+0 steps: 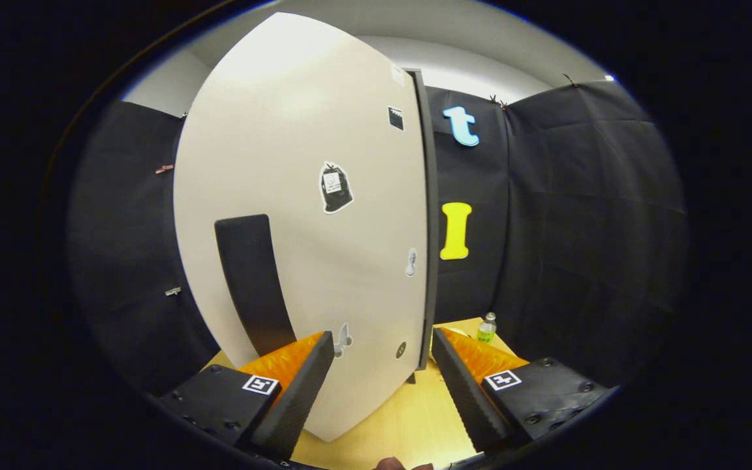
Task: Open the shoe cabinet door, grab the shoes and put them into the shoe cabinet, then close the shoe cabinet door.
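Gripper (382,356) held low over a pale wooden table (408,424), fingers spread wide apart and gripping nothing. The white cabinet door (297,215) stands upright directly ahead, its lower right part falling between the two fingers; cannot tell whether either finger touches it. The left finger sits in front of the door's face, the right finger just past the door's right-hand edge. A dark strip (429,215) runs the full height of that edge, and a small dark foot shows at its bottom, resting on the table. A tall black handle (252,281) is fixed to the left half of the door, its lower end dropping behind the left finger. Several stickers on the door: a black bag-shaped one (335,188) near the middle, a small dark square one (395,118) near the top right, and smaller pale ones lower down toward the right edge. A small bottle (486,328) with a green label and white cap stands on the table beyond the right finger, near the black cloth wall (585,228). Shoes not identified here.
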Demonstrator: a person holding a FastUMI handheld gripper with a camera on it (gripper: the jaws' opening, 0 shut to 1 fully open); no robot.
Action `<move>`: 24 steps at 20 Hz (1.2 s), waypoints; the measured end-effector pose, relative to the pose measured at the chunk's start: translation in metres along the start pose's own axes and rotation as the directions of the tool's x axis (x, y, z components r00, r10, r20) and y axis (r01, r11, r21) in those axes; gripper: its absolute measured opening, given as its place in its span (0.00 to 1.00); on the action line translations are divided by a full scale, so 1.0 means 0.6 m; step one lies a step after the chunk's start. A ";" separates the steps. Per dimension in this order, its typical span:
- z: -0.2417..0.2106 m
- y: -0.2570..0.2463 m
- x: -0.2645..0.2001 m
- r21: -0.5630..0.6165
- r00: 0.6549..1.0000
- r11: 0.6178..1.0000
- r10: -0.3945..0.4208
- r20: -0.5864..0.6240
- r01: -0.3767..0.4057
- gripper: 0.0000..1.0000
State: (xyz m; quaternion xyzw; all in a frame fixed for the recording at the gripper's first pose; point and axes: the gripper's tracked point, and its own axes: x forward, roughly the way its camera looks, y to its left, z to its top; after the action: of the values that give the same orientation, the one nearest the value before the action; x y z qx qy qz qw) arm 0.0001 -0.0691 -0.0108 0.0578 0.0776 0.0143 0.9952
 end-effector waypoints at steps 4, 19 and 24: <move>0.020 0.033 0.010 -0.031 0.999 0.999 0.020 0.033 -0.019 0.98; 0.025 0.027 0.014 -0.042 0.999 0.999 -0.009 0.048 0.011 0.98; 0.025 0.025 0.015 -0.044 0.999 0.999 -0.011 0.047 0.013 0.98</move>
State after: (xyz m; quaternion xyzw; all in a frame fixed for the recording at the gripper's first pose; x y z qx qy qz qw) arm 0.0108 -0.0558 0.0045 0.0357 0.0544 0.0088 0.9978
